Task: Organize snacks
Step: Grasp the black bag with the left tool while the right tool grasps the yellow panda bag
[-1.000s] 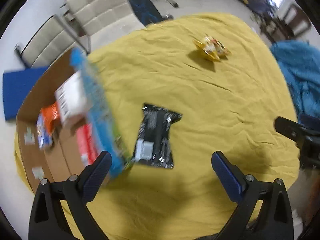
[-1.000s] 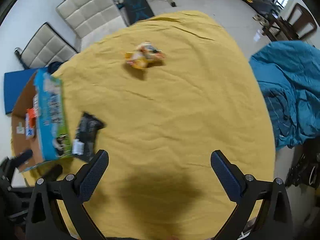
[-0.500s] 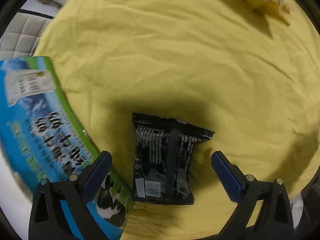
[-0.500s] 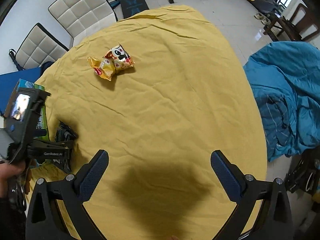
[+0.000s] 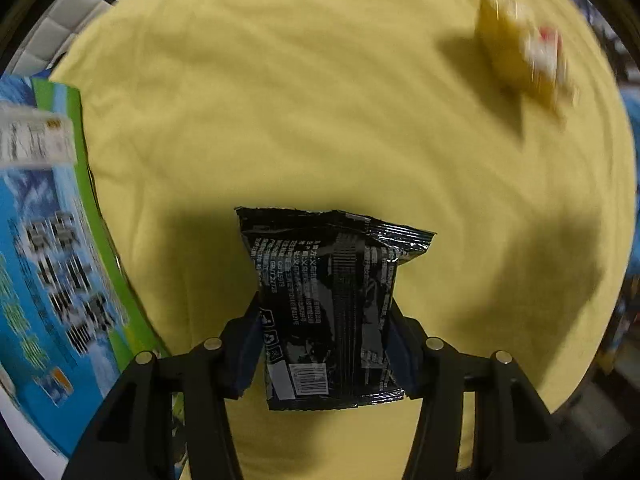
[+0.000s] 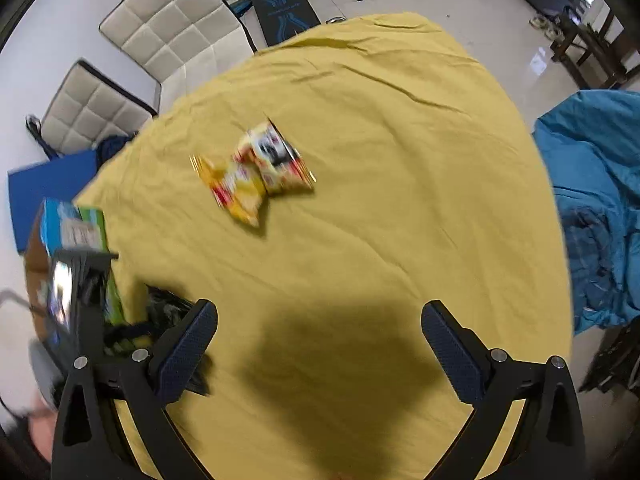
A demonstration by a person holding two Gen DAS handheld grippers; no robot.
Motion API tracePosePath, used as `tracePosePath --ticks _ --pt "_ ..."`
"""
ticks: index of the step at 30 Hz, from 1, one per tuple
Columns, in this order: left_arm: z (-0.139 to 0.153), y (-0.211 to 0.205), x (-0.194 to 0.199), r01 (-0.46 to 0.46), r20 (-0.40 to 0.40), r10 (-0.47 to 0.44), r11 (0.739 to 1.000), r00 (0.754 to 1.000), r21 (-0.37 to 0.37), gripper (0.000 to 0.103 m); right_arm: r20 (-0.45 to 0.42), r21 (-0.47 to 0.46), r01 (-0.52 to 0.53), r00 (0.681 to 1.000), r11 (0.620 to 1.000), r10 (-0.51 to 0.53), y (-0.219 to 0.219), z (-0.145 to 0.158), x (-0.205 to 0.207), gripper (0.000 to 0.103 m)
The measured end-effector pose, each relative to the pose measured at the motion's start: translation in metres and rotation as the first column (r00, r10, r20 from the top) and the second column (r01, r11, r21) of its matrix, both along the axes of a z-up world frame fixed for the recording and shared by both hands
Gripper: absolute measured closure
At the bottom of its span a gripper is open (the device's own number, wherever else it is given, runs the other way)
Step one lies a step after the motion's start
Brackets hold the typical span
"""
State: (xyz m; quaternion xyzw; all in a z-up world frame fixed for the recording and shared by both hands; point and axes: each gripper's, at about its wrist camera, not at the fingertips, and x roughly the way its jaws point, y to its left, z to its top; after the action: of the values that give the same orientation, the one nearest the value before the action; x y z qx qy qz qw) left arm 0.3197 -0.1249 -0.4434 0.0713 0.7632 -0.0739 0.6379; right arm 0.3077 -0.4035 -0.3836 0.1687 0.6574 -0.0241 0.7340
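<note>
My left gripper (image 5: 326, 340) is shut on a black snack packet (image 5: 328, 304), its blue pads pressing both sides of the packet's lower half, just over the yellow tablecloth (image 5: 320, 120). A yellow snack bag (image 5: 524, 52) lies at the far right, blurred; in the right wrist view the yellow snack bag (image 6: 256, 176) rests mid-table. My right gripper (image 6: 320, 340) hangs open above bare cloth, holding nothing. At the left edge of that view the left gripper's body (image 6: 76, 300) and a bit of the black packet (image 6: 168, 308) show.
A blue and green box flap (image 5: 52, 264) stands at the table's left edge, also visible as the box (image 6: 76, 228). Two white padded chairs (image 6: 176, 28) stand beyond the table. A blue blanket (image 6: 600, 200) lies to the right, a blue mat (image 6: 48, 188) on the floor.
The left gripper dropped toward the black packet and shut on it. The right gripper stayed open and shifted slightly, bringing the yellow bag closer to centre.
</note>
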Motion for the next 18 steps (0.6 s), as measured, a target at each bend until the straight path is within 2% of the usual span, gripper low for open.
tracePosePath --ticks 4,6,9,11,13,14,16,18 --pt "0.007 0.007 0.030 -0.118 0.035 0.121 0.991 0.992 -0.070 0.052 -0.050 0.137 0.103 0.994 0.985 -0.097 -0.001 -0.022 0.046 0.000" --pt "0.006 0.013 0.040 -0.168 0.025 0.171 0.981 0.985 -0.099 0.049 -0.092 0.182 0.158 0.985 0.970 -0.143 -0.003 -0.035 0.064 0.000" --pt "0.002 0.024 0.050 -0.261 -0.020 0.261 0.952 0.965 -0.161 0.045 -0.158 0.228 0.248 0.964 0.941 -0.216 -0.003 -0.058 0.089 0.001" --pt "0.002 0.032 0.050 -0.295 -0.035 0.294 0.936 0.955 -0.191 0.043 -0.191 0.234 0.282 0.952 0.930 -0.241 0.000 -0.070 0.099 0.009" --pt "0.000 0.039 0.046 -0.309 -0.049 0.305 0.930 0.951 -0.200 0.042 -0.218 0.215 0.280 0.948 0.936 -0.233 0.009 -0.079 0.107 0.030" --pt "-0.002 0.041 0.043 -0.310 -0.057 0.305 0.929 0.951 -0.201 0.042 -0.227 0.210 0.273 0.948 0.939 -0.225 0.012 -0.083 0.110 0.035" --pt "-0.008 0.043 0.031 -0.306 -0.073 0.297 0.931 0.952 -0.200 0.042 -0.230 0.199 0.231 0.956 0.953 -0.183 0.023 -0.087 0.114 0.057" --pt "-0.012 0.045 0.019 -0.295 -0.075 0.286 0.935 0.955 -0.197 0.041 -0.221 0.136 0.116 0.972 0.984 -0.084 0.039 -0.083 0.115 0.056"
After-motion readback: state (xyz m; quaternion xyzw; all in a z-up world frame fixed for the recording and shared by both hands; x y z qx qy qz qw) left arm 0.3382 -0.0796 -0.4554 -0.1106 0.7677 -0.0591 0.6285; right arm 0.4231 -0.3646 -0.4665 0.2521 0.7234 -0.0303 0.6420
